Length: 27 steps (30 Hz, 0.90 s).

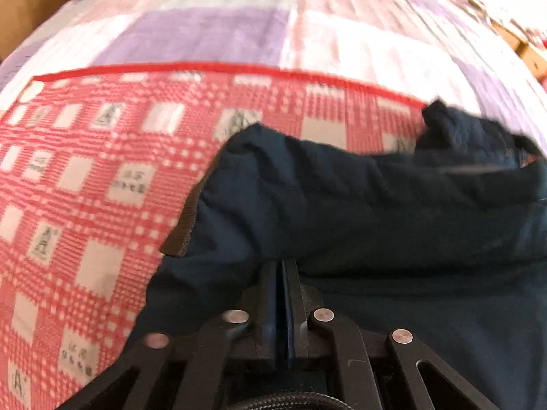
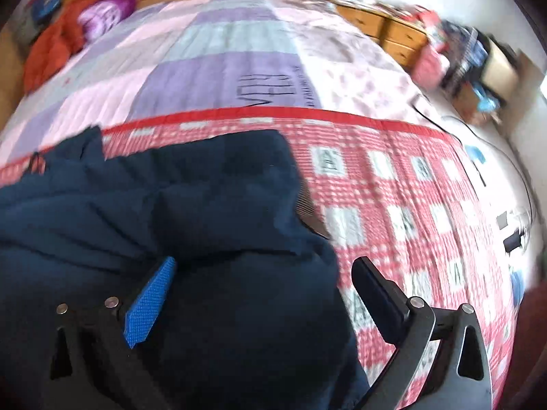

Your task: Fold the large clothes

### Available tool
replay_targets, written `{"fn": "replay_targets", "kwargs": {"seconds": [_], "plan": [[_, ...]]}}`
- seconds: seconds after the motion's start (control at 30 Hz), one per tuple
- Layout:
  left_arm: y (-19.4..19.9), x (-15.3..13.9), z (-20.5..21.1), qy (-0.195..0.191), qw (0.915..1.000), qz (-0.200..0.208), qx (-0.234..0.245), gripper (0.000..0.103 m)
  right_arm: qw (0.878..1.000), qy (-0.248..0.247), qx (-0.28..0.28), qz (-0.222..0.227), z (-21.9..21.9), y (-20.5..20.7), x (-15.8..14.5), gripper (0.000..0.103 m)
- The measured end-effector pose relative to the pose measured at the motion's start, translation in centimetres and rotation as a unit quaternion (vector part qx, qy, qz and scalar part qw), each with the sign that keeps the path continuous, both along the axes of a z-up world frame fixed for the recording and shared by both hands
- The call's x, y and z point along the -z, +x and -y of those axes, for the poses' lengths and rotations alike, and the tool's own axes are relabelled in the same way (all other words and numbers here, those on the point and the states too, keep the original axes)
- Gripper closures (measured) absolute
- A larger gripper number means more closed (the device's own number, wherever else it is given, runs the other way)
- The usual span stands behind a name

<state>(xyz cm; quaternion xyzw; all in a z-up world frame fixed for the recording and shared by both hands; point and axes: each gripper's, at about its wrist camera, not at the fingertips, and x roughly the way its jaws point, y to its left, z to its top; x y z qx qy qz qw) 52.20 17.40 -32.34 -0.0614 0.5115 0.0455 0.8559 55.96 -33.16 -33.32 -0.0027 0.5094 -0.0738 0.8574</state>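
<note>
A large dark navy garment [image 1: 359, 205] lies bunched on a red-and-white checked blanket [image 1: 78, 177] on a bed. My left gripper [image 1: 283, 266] is shut, its two jaws pressed together on a fold of the navy garment. In the right wrist view the same garment [image 2: 205, 198] fills the lower left. My right gripper [image 2: 263, 266] is open wide over the garment's right edge, its blue-padded finger [image 2: 150, 300] on the cloth and its black finger [image 2: 376, 287] over the checked blanket [image 2: 410, 205]. It holds nothing.
A purple and pink patchwork quilt [image 2: 222, 68] covers the far part of the bed. An orange cushion [image 2: 51, 54] and a purple pillow [image 2: 106, 13] lie at its head. A wooden dresser [image 2: 393, 30] with clutter stands at the right, with cables [image 2: 512, 177] on the floor.
</note>
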Motion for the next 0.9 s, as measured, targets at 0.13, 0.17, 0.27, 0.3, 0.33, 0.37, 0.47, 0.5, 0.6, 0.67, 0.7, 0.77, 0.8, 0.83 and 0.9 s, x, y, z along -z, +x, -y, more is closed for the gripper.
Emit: {"fn": "replay_targets", "kwargs": {"seconds": [0.13, 0.17, 0.27, 0.3, 0.33, 0.37, 0.47, 0.5, 0.6, 0.67, 0.7, 0.77, 0.8, 0.83, 0.9], "plan": [[-0.4, -3.6, 6.0, -0.036, 0.9918, 0.067, 0.103, 0.085, 0.990, 0.005, -0.122, 0.066, -7.4, -0.3, -2.9, 0.001], [-0.5, -4.3, 7.5, -0.044, 0.9884, 0.077, 0.123, 0.080, 0.984, 0.008, -0.160, 0.075, -9.8, -0.2, -3.4, 0.001], [0.8, -4.2, 12.4, -0.072, 0.9819, 0.062, 0.164, 0.073, 0.965, 0.032, -0.253, 0.070, -17.2, 0.8, -3.4, 0.001], [1.8, -3.1, 13.6, -0.067, 0.9835, 0.037, 0.164, 0.073, 0.964, 0.029, -0.259, 0.058, -18.3, 1.3, -2.9, 0.001], [2.9, -2.1, 13.9, -0.061, 0.9852, 0.018, 0.159, 0.073, 0.964, 0.028, -0.261, 0.038, -19.0, 1.9, -2.0, 0.001], [3.6, -1.0, 13.8, -0.059, 0.9867, -0.001, 0.152, 0.073, 0.968, 0.017, -0.251, 0.004, -19.1, 2.8, -0.5, 0.001], [4.9, 0.6, 11.7, -0.073, 0.9878, -0.018, 0.137, 0.086, 0.978, 0.021, -0.206, -0.015, -15.5, 3.7, 1.1, 0.001], [4.9, 0.8, 11.1, -0.065, 0.9886, -0.017, 0.135, 0.092, 0.982, 0.020, -0.187, -0.012, -14.0, 4.0, 1.1, 0.001], [4.8, 0.7, 7.7, -0.041, 0.9946, -0.006, 0.095, 0.093, 0.994, 0.025, -0.103, -0.012, -7.6, 5.1, 1.7, 0.001], [4.7, 1.2, 3.6, -0.056, 0.9977, -0.012, 0.035, 0.093, 0.999, -0.004, -0.052, -0.016, -3.5, 4.7, 1.7, 0.001], [4.6, 1.4, 2.0, -0.056, 0.9983, -0.016, 0.010, 0.093, 0.999, 0.005, -0.046, -0.017, -2.3, 4.6, 1.8, 0.001], [4.2, 2.1, -1.4, -0.059, 0.9975, -0.027, -0.026, 0.094, 0.999, 0.016, -0.005, -0.036, 1.1, 4.2, 2.2, 0.001], [4.0, 2.3, -2.4, -0.052, 0.9978, -0.029, -0.030, 0.095, 0.999, 0.028, 0.010, -0.035, 2.3, 3.9, 2.1, 0.001], [3.8, 2.4, -2.9, -0.048, 0.9981, -0.029, -0.026, 0.096, 0.999, 0.032, 0.020, -0.033, 3.0, 3.6, 2.1, 0.001], [3.5, 2.1, -3.3, -0.015, 0.9995, -0.028, -0.009, 0.096, 0.999, 0.032, 0.022, -0.033, 3.6, 3.2, 2.2, 0.001]]}}
